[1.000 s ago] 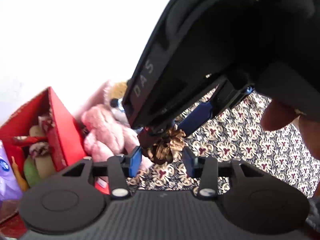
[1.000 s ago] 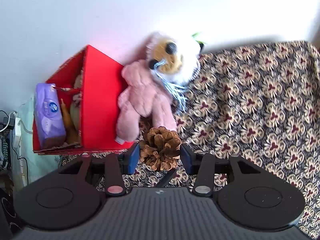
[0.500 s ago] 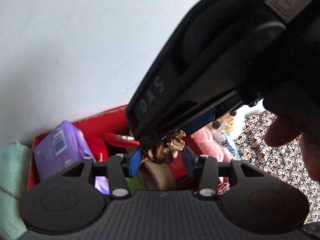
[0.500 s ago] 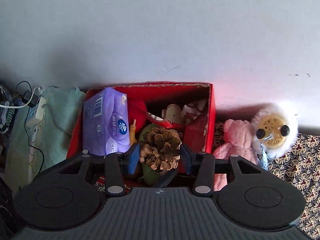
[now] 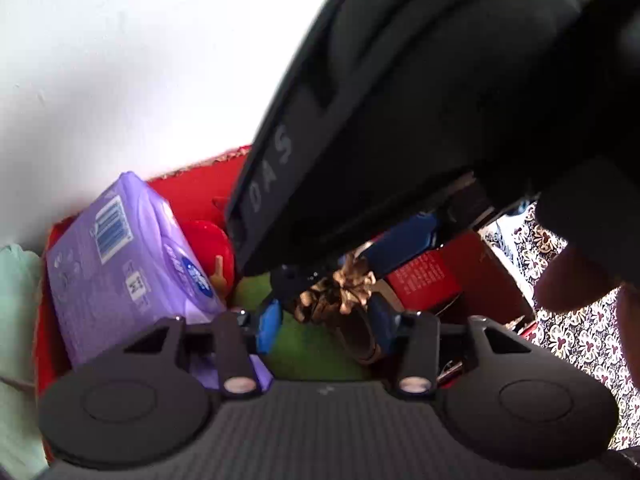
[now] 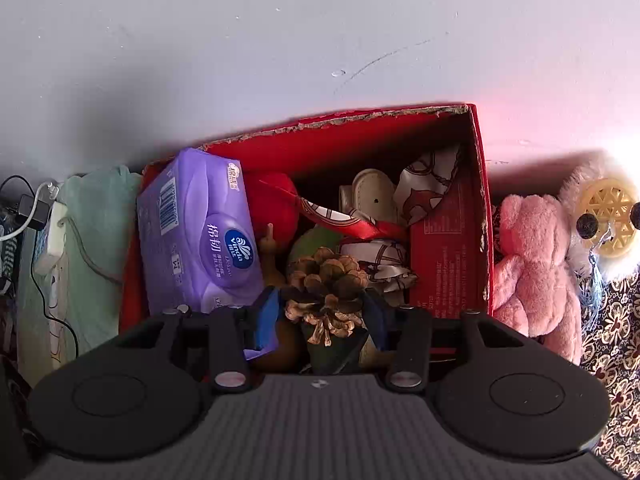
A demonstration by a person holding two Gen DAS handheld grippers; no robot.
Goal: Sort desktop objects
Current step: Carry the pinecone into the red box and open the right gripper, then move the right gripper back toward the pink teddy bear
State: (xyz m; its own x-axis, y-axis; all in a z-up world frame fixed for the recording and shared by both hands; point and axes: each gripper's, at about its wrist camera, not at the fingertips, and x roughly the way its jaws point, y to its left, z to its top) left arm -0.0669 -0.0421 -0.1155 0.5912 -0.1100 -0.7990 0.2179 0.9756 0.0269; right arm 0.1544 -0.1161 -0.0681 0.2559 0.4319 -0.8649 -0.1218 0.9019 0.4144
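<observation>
Right gripper point(image 6: 320, 312): blue pads flank the pine cone point(image 6: 326, 292), one on each side. The pad on the picture's right sits against the scales; on the other side a thin sliver of gap may show, too fine to call. The jaws have just been opening a little with the cone between them. The cone hangs clear of the contents below, so I log it as gripped at a moderate opening.

Left gripper point(image 5: 326, 318): about as far open, and its jaws have also just been opening. The lower end of the same cone lies between its pads, crosswise to the right gripper's fingers. Whether its pads press on the scales cannot be told, as the right gripper's black body blocks most of the left wrist view. A fingertip point(image 5: 572, 276) of the person shows at that view's right edge.

The cone is over the open red box point(image 6: 340, 120), above its middle and towards the near side.

- Box contents: a purple tissue pack point(image 6: 200, 232) leaning at the left and a red rounded item point(image 6: 276, 204) beside it. A green rounded item point(image 6: 316, 240) lies directly behind the cone, with a cream strap-like piece point(image 6: 372, 192) and a red-and-white patterned scarf point(image 6: 428, 184) further back.
- Right of the box: a pink plush bear point(image 6: 532, 264) touches the box wall. A white furry toy point(image 6: 608, 216) with a yellow lattice face lies beyond it, both on a floral cloth point(image 6: 616, 340).
- Left of the box: a pale green cloth point(image 6: 96, 232), then a white power strip point(image 6: 52, 232) with cables.
- Behind: a plain white wall point(image 6: 320, 40).
</observation>
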